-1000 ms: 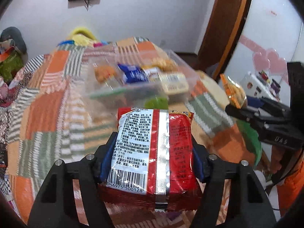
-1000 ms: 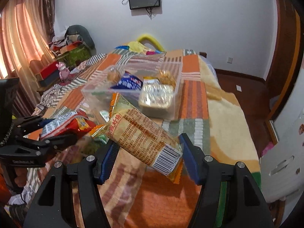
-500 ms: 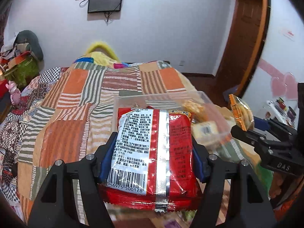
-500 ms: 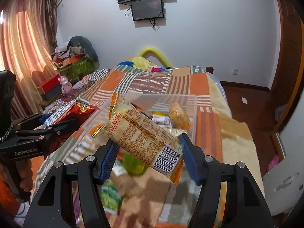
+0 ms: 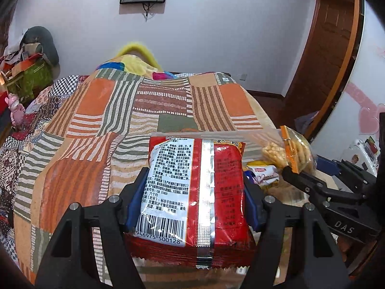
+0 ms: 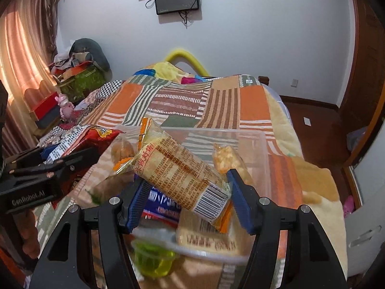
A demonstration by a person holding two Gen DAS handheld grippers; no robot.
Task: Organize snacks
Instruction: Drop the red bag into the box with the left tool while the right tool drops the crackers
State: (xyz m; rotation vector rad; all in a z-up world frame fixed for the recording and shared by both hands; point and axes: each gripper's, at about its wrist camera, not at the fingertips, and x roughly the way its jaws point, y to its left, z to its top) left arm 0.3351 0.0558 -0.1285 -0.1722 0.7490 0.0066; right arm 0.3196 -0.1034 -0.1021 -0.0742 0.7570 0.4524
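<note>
While clamped mid-pack, left gripper (image 5: 196,202) on red packet (image 5: 195,192), right gripper (image 6: 186,200) on yellow cracker sleeve (image 6: 178,166): light, crinkly, crushable; hold gently.

Barcode digits "946975 500128" on the red snack packet (image 5: 192,192), "GB 17400" in its white panel, "DAS" on the right gripper (image 5: 341,224) body, "GenRobot.AI" on the left gripper (image 6: 28,196) body, red "米饼好饼" on the orange cracker packet (image 6: 182,168), its barcode digits too blurred.
</note>
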